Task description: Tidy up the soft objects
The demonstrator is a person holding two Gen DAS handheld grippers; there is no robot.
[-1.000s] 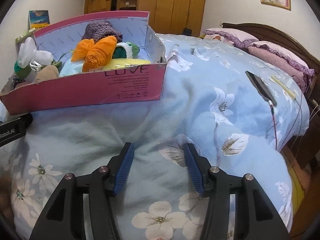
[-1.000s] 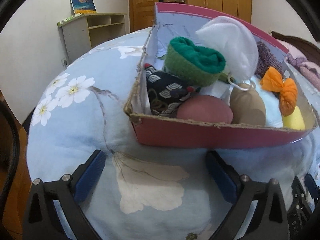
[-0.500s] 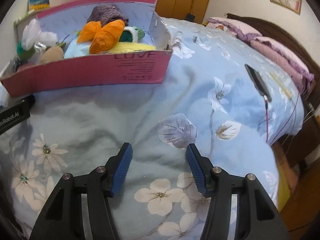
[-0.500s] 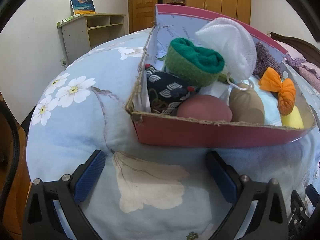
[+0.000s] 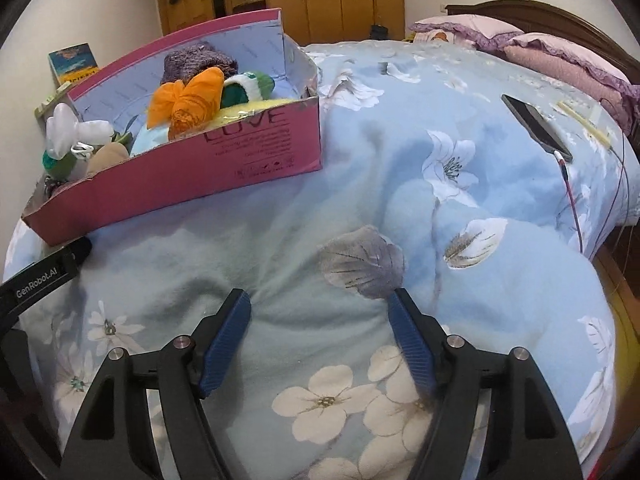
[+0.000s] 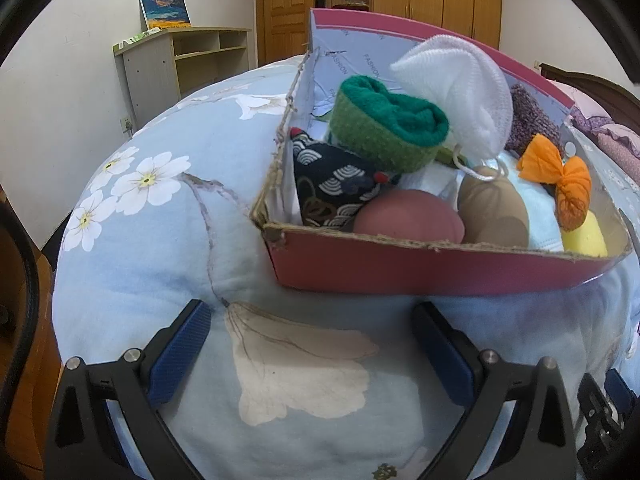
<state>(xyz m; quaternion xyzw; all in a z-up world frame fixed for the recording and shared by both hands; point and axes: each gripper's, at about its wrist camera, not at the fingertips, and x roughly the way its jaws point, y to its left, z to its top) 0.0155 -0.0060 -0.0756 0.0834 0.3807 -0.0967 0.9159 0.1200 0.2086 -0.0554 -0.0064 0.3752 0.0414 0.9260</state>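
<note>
A pink cardboard box (image 5: pixel 248 160) (image 6: pixel 420 272) sits on a blue floral quilt (image 5: pixel 400 216) and holds several soft items. Among them are an orange cloth bundle (image 5: pixel 188 100) (image 6: pixel 568 188), a green knitted roll (image 6: pixel 384 128), a white mesh pouch (image 6: pixel 460 84), a dark patterned pouch (image 6: pixel 332 184), a pink round cushion (image 6: pixel 408 220), a tan one (image 6: pixel 492 208) and a purple knit (image 5: pixel 196 60). My left gripper (image 5: pixel 320 300) hovers open over the quilt, in front and to the right of the box. My right gripper (image 6: pixel 312 312) stands open just before the box's near corner, holding nothing.
A black phone (image 5: pixel 536 124) with a red cable (image 5: pixel 576 216) lies on the quilt at right. Pink pillows (image 5: pixel 560 60) rest against a dark headboard. A low shelf unit (image 6: pixel 176 68) stands by the wall, with wooden wardrobes (image 5: pixel 340 0) behind. The bed edge drops off at right.
The left gripper's view has shifted, with the box now tilted and farther upper left; its jaws stand slightly wider. The right gripper has barely moved.
</note>
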